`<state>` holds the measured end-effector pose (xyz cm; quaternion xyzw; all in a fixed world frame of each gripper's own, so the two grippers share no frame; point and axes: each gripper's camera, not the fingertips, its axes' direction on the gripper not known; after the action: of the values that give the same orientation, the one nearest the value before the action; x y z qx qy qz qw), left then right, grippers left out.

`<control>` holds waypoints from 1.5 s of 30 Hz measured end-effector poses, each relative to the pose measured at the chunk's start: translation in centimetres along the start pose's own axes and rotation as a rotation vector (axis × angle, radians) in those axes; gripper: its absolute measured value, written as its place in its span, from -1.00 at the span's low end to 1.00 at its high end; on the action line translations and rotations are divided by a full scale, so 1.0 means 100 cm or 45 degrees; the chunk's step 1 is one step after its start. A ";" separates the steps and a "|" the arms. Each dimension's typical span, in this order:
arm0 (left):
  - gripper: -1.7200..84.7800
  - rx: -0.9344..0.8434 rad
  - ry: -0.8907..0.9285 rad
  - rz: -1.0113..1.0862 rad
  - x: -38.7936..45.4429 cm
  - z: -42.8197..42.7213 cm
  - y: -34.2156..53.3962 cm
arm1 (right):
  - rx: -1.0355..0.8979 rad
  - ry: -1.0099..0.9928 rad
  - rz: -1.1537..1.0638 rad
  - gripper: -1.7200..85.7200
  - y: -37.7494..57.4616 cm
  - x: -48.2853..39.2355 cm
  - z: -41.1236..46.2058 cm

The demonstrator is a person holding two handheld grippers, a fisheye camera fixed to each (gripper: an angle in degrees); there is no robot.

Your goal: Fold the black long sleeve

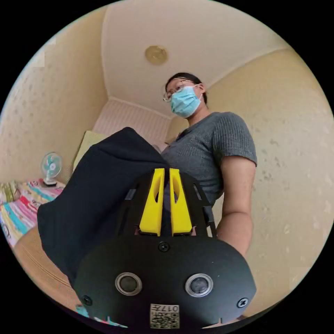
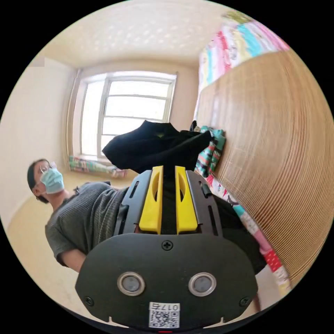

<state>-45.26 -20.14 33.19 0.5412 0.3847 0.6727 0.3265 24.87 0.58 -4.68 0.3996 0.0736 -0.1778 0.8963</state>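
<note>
The soft black knit long sleeve [image 1: 97, 195] is held up off the woven straw mat [image 1: 33, 259], draped from about 10 o'clock of the left yellow-jawed gripper [image 1: 166, 174], whose jaws sit nearly together with dark cloth between them; whether they really bite cannot be told. The right yellow-jawed gripper [image 2: 168, 172] is clamped on a bunched black fold [image 2: 156, 146] at 12 o'clock. Fabric is judged light, limp and not slippery, best pinched at shoulder seams or hem corners.
</note>
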 end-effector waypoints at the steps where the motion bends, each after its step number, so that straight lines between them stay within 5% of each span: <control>1: -0.91 0.020 0.135 0.179 -0.006 0.026 -0.016 | -0.025 0.026 -0.071 -0.74 -0.008 -0.011 0.010; 4: -0.91 0.171 0.458 0.453 -0.041 0.088 -0.034 | -0.115 0.136 -0.479 -0.58 -0.031 -0.080 0.064; 8: -0.92 0.360 0.719 0.500 -0.105 0.181 -0.019 | -0.278 0.341 -0.879 -0.43 -0.020 -0.146 0.146; 12: -0.92 0.492 0.963 0.414 -0.154 0.260 0.010 | -0.284 0.680 -0.961 -0.60 -0.002 -0.146 0.213; 15: -0.92 0.513 0.991 0.309 -0.184 0.303 0.031 | -0.300 0.692 -0.997 -0.77 0.007 -0.129 0.235; 18: -0.90 0.368 0.821 -0.006 -0.215 0.329 0.042 | -0.149 0.869 -0.947 -0.84 0.016 -0.119 0.245; 21: -0.88 0.152 0.326 -0.399 -0.237 0.337 0.059 | 0.124 1.204 -0.867 -0.85 0.027 -0.123 0.248; 23: -0.89 -0.038 -0.247 -0.723 -0.249 0.342 0.075 | 0.241 1.288 -0.866 -0.86 0.033 -0.131 0.250; 26: -0.82 0.016 -0.592 -0.902 -0.261 0.355 0.090 | 0.233 1.531 -0.788 -0.87 0.023 -0.131 0.275; 28: -0.72 0.054 -0.672 -0.949 -0.272 0.374 0.093 | 0.171 1.629 -0.784 -0.88 0.015 -0.124 0.298; 35: -0.55 -0.549 -0.946 -0.982 -0.371 0.569 0.072 | 0.176 1.801 -0.655 -0.88 -0.024 -0.112 0.358; 45: -0.51 -0.614 -1.303 -0.821 -0.441 0.696 0.063 | 0.273 1.963 -0.582 -0.89 -0.069 -0.136 0.392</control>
<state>31.59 -49.52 25.82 0.5620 0.1620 0.2657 0.7663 9.30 -29.28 20.52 0.4686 0.7329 -0.0373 0.4918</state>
